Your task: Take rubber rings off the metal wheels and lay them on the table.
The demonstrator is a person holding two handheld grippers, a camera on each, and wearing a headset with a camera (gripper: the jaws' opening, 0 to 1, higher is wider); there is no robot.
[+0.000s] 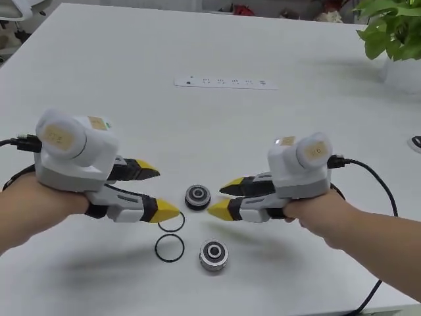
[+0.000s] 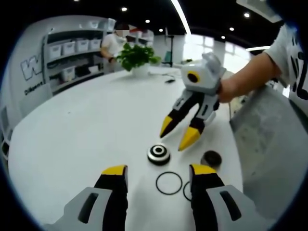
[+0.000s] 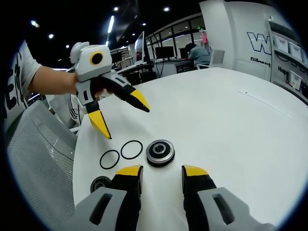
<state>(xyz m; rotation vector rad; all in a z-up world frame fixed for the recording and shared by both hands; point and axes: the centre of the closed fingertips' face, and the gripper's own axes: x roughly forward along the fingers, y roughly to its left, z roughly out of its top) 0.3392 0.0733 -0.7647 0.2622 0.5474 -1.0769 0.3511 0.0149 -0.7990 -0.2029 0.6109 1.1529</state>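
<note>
fingers (image 1: 164, 210) apart, left gripper (image 1: 164, 191), right gripper (image 1: 218, 199) — power strip (image 1: 225, 83) in head view

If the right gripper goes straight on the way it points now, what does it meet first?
Most likely the metal wheel lying just ahead of the right gripper, in line with its open jaws. Depth is unclear.

The head view is bright and even, with light falling from above. The white desk (image 1: 263, 131) looks pale and a bit washed out far away. Soft grey shadows lie on it under the left tongs (image 1: 164, 191), under the right tongs (image 1: 217, 199) and beside the plant (image 1: 395, 26). The middle is sharp. In both gripper views the room bends round at the edges, the ceiling lamps (image 2: 180, 14) shine as bright dots and strips, and far things look fuzzy.
</note>
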